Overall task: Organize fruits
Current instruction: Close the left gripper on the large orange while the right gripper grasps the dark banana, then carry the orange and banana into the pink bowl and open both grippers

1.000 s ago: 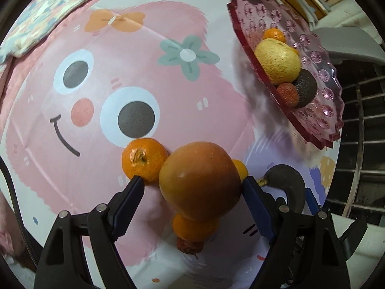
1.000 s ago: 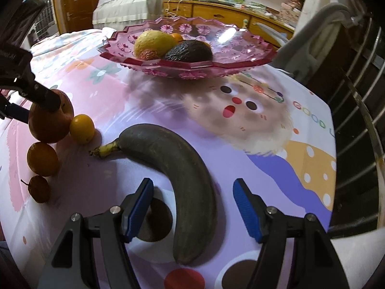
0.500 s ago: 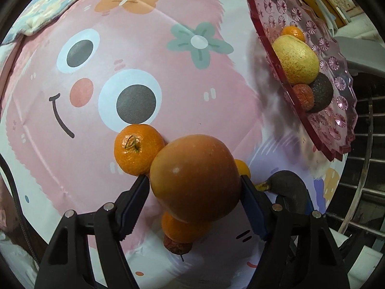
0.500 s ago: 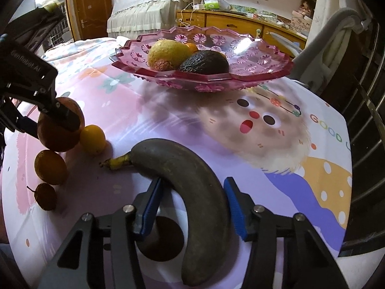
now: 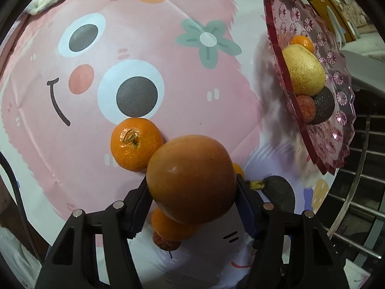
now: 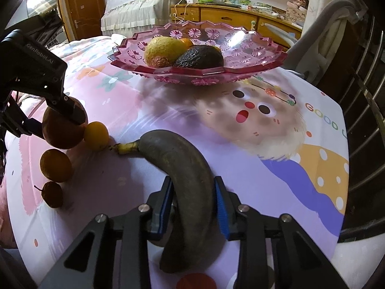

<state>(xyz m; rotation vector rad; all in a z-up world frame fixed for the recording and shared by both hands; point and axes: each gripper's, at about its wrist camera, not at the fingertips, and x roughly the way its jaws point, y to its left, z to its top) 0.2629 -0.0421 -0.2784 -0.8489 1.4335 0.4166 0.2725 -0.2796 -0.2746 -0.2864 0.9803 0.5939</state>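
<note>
A large orange-brown fruit (image 5: 190,178) stands on the cartoon tablecloth. My left gripper (image 5: 192,192) is over it, its jaws closing, and both pads press on the fruit's sides. A mandarin (image 5: 136,144) touches the fruit, and a smaller orange (image 5: 168,226) and a brown fruit (image 5: 166,243) lie beneath it. My right gripper (image 6: 193,192) is shut on a dark, overripe banana (image 6: 182,159) that lies on the cloth. The pink glass bowl (image 6: 252,65) behind holds a yellow fruit (image 6: 166,49), an avocado (image 6: 199,57) and a small orange.
A small yellow fruit (image 6: 96,136) lies at the banana's stem tip. The table's edge runs along the right, with metal rails (image 6: 365,120) and a grey chair (image 6: 320,31) beyond. A bed and a wooden cabinet stand behind the table.
The right jaws have come together onto the banana. The left jaws have narrowed until they touch the large fruit, and the left view has rolled slightly.
</note>
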